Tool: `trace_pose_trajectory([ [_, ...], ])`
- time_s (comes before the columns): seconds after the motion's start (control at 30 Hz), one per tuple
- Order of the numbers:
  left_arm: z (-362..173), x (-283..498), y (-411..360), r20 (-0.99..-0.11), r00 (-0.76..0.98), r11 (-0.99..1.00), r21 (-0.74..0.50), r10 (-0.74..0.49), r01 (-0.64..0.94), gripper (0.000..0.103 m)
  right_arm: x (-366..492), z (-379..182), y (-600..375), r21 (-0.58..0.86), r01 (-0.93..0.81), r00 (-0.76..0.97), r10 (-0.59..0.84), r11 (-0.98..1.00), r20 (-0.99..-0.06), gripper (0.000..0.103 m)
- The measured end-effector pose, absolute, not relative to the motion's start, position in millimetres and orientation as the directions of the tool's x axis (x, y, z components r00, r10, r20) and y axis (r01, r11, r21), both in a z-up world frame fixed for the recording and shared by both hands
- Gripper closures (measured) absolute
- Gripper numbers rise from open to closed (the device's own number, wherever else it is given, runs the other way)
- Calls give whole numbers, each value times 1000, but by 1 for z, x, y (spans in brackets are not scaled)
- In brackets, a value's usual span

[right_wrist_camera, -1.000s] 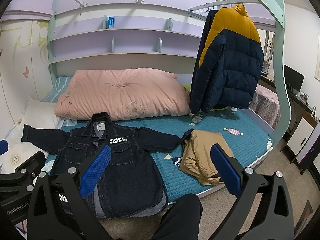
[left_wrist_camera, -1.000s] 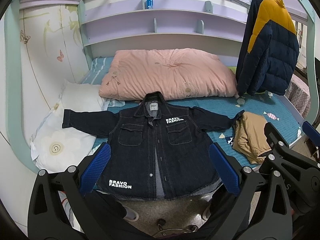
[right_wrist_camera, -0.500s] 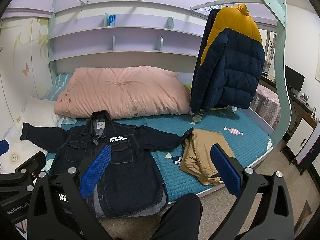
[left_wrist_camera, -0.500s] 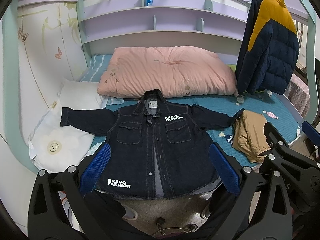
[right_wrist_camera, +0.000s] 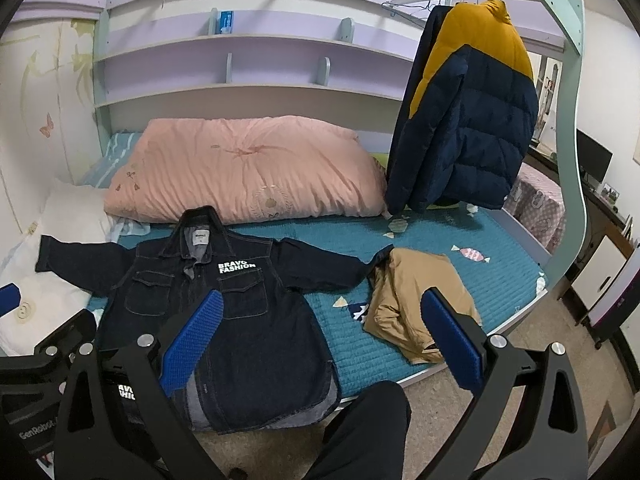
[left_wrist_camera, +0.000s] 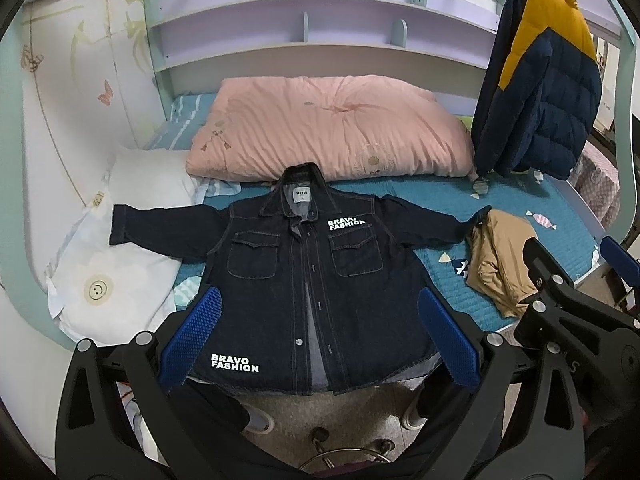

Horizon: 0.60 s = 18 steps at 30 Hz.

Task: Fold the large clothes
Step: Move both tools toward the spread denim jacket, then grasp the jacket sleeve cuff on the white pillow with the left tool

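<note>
A dark denim jacket (left_wrist_camera: 304,280) (right_wrist_camera: 224,320) printed BRAVO FASHION lies face up on the teal bedspread (left_wrist_camera: 516,200), both sleeves spread out and its hem hanging over the bed's front edge. My left gripper (left_wrist_camera: 318,336) hangs open above the hem, holding nothing. To its right, my right gripper (right_wrist_camera: 318,336) is open too and holds nothing; it hovers off the bed's front edge between the denim jacket and a crumpled tan garment (right_wrist_camera: 416,304) (left_wrist_camera: 500,260). The right sleeve's cuff touches the tan garment.
A pink duvet (left_wrist_camera: 328,128) lies behind the jacket and a white pillow (left_wrist_camera: 120,248) under its left sleeve. A navy and yellow puffer coat (right_wrist_camera: 464,112) hangs from a rail at the right. A person's dark trouser leg (right_wrist_camera: 360,432) stands at the bed's front edge.
Both views have drifted slightly, so the jacket sits a little higher and closer in the frames. Both grippers stay open and the clothes have not moved.
</note>
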<state>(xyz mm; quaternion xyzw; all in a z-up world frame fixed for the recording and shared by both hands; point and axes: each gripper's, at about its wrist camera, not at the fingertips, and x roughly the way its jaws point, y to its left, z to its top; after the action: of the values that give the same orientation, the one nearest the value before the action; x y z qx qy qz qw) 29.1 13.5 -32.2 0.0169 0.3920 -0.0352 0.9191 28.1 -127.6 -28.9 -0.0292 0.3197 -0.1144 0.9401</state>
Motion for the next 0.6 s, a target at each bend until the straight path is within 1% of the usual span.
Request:
trace_pose_trajectory([
  [0.33,-61,68,40,-779,625,998,-26,-51,49,5,69,-54,-101,-149,159,717,-218,976,-662,7],
  [0.6,-95,107,89,-837,547,998,-39,-8,-44,5,121,-88,-56,-159,59,670,-157,986,-725,7],
])
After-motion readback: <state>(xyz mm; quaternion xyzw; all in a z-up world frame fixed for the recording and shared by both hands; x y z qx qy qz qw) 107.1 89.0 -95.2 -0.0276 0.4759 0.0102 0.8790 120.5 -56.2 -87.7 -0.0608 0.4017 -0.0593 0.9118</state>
